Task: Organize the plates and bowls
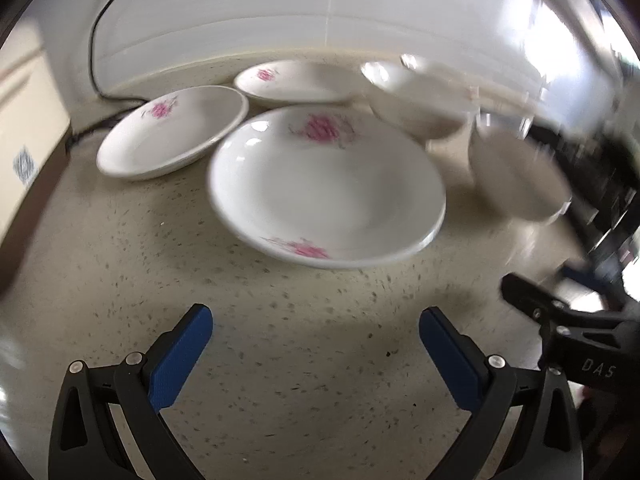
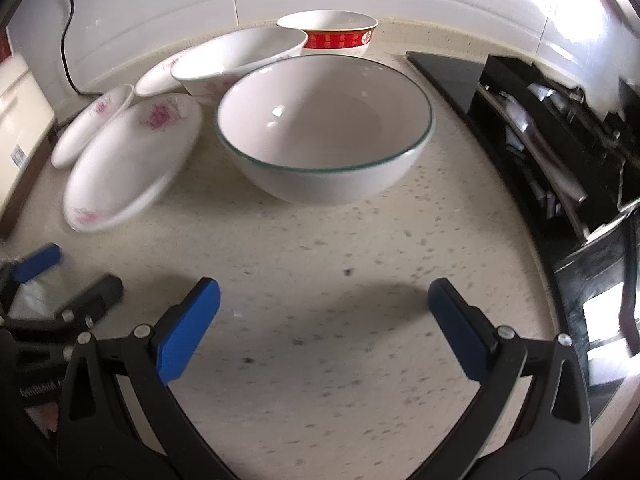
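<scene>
Right wrist: green-rimmed bowl point(image 2: 324, 128) ahead of hand-held gripper point(image 2: 324, 312).

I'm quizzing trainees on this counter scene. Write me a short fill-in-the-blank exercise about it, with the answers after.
1. The flowers printed on the nearest plate are ____ in colour.
2. The big bowl facing the right gripper has a thin ____ line around its rim.
3. The bowl at the back has a ____ band around its outside.
4. Both the right gripper and the left gripper have their jaws ____ and hold nothing.

Answers: pink; green; red; open
</scene>
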A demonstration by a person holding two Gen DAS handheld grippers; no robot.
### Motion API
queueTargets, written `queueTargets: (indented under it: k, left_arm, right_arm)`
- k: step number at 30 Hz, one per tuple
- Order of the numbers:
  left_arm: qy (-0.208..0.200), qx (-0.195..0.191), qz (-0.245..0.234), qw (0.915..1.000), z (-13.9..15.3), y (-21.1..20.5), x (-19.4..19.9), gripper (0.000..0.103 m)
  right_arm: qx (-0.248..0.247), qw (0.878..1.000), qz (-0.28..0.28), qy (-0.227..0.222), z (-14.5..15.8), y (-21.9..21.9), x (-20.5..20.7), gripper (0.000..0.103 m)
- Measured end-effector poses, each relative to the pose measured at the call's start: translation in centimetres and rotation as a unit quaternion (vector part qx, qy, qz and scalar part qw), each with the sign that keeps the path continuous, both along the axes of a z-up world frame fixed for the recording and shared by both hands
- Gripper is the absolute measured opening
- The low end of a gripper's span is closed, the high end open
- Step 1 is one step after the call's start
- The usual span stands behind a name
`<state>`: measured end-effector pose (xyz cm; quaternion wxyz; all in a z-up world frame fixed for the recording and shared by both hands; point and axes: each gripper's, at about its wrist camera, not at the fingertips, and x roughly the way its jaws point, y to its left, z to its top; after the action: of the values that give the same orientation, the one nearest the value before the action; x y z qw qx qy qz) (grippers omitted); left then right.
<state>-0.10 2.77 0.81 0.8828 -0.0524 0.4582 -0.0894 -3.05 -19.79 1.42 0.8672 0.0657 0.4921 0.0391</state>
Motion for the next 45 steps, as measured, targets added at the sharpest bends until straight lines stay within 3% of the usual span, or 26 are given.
queueTargets:
  k: [4,6,8,10,12,14,16,18,19,20,29,37,45]
  left_arm:
    - [0.005,-0.098,0.077,0.9922,0.4,5.4,1.4,0.103]
    - [0.011,-0.105,0.103,0.9891,0.4,7.0,2.5,0.103]
    - [0.007,-0.105,0.127,0.9864,0.4,8.0,3.6,0.095]
    - [0.006,-0.095,0.14,0.9855,0.5,7.9,4.4,0.083]
    - [0.009,-0.082,0.138,0.987,0.4,7.3,5.5,0.077]
    - [0.008,-0.072,0.142,0.9872,0.5,6.3,6.5,0.059]
    - [0.012,-0.074,0.139,0.9874,0.3,5.8,7.1,0.027]
    - [0.018,-0.104,0.125,0.9865,-0.1,5.7,7.6,0.014]
    - [0.014,-0.106,0.128,0.9859,-0.1,5.6,7.5,0.014]
    - [0.008,-0.102,0.127,0.9866,-0.1,5.5,7.3,0.014]
    - [-0.015,-0.111,0.128,0.9854,-0.2,6.2,3.0,0.014]
    - [-0.067,-0.075,0.138,0.9854,1.8,5.6,-1.9,0.014]
    - [-0.089,-0.06,0.157,0.9817,2.2,7.2,-5.7,0.014]
  right_arm:
    - [0.091,0.996,0.013,-0.011,0.2,1.3,0.7,0.103]
    - [0.098,0.995,0.019,-0.017,0.1,2.5,1.4,0.1]
    - [0.106,0.994,0.011,-0.022,0.0,3.2,2.4,0.086]
    - [0.122,0.992,-0.001,-0.023,-0.2,3.6,3.5,0.079]
    - [0.121,0.992,-0.007,-0.023,-0.3,4.4,4.5,0.076]
    - [0.12,0.992,-0.012,-0.023,-0.4,4.9,5.2,0.057]
    - [0.117,0.993,-0.019,-0.023,-0.5,5.3,5.7,0.043]
    - [0.113,0.993,-0.025,-0.021,-0.8,5.3,6.0,0.025]
    - [0.12,0.992,-0.026,-0.021,-1.0,5.2,5.9,0.016]
    - [0.125,0.991,-0.027,-0.024,-1.2,5.2,5.9,0.015]
    - [0.155,0.987,0.0,-0.052,-0.7,4.7,3.3,0.015]
    - [0.16,0.984,0.026,-0.076,0.5,4.3,-0.6,0.015]
    - [0.153,0.983,0.056,-0.085,0.7,6.3,-2.7,0.015]
